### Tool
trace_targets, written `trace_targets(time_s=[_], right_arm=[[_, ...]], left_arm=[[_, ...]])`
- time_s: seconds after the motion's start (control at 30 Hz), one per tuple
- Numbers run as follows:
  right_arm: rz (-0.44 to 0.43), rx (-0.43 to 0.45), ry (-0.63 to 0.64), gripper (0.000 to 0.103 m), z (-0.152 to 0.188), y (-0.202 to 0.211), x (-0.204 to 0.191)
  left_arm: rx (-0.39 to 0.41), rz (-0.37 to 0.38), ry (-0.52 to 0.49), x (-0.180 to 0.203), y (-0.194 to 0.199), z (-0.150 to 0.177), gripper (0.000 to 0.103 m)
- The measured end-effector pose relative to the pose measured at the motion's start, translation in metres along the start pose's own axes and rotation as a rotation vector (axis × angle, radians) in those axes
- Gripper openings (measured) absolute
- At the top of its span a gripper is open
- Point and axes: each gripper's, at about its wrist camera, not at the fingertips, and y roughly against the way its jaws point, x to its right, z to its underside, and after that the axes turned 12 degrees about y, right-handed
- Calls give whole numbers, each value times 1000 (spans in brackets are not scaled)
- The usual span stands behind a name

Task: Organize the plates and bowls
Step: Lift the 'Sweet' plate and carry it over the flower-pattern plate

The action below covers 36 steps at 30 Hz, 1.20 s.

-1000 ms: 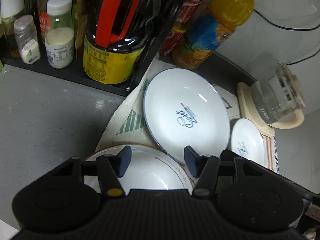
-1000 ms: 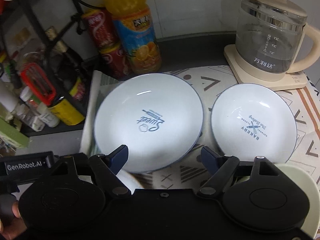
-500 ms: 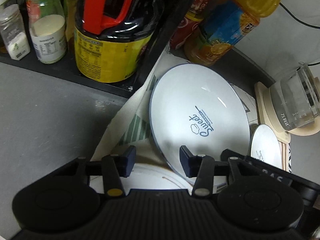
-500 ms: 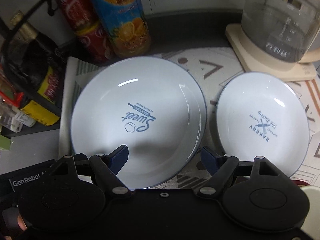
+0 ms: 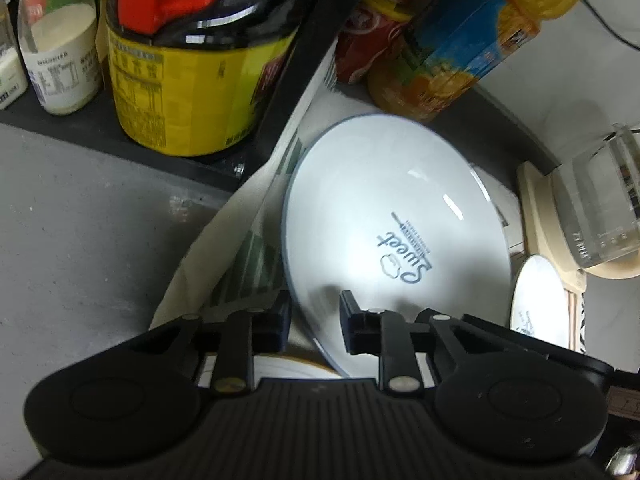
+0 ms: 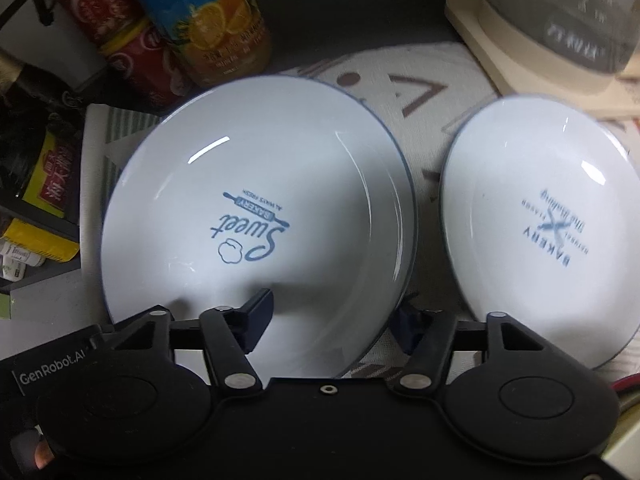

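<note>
1. nearest the lens on each side, both claws are working on the rim of the large plate (image 6: 256,204): the left claw (image 5: 314,322) is closing with the near edge between its jaws, though whether the pads are pressing yet i cannot tell; the right claw (image 6: 332,320) is closing too, one finger lying over the plate's face, the other just outside the rim, not yet pinching.
2. that plate is lying on a patterned cloth (image 6: 404,80) on the grey counter (image 5: 80,220). it is looking like glazed white ceramic with a thin blue rim line: stiff, fairly heavy, slick and chippable, so the thin raised rim is probably the only sensible hold.
3. beside it, close but apart, a smaller plate (image 6: 548,216) of the same glaze is sitting on the cloth.
4. farther back, an orange juice bottle (image 6: 208,20), red cans (image 6: 120,40) and a glass kettle (image 6: 560,12) on a cream base are crowding the wall, giving little room to swing.
</note>
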Motion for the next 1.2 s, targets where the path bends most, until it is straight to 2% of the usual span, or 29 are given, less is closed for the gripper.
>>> trace_targets(time_s=[0.07,0.13,0.2,0.33,0.43,0.53,0.73,1.03,1.2], right_arm=[[12,5,-6,52,1,1,0],[19,17,-25,35,2,3,4],[-10,29,-57,27,4,6,10],[-32,90,-49,21,9,19,12],[-42,145,-45,15,10,32,13],[-53,190,-36,15,12,44,14],[-67,205,-77,15,24,50,20],[-69,269,-63,15,47,81,7],[-70,276,-56,15,64,92,-2]], left_arm=[[-14,12,11,-4,-4,0,20],[-10,29,17,-7,-4,0,16],[-3,27,10,-8,-3,0,14],[17,20,-9,-7,4,-2,14],[46,34,-71,-3,12,-1,15],[56,56,-74,-3,20,-3,15],[51,52,-109,2,30,-2,15],[76,67,-127,-4,58,15,16],[86,61,-136,-10,71,24,15]])
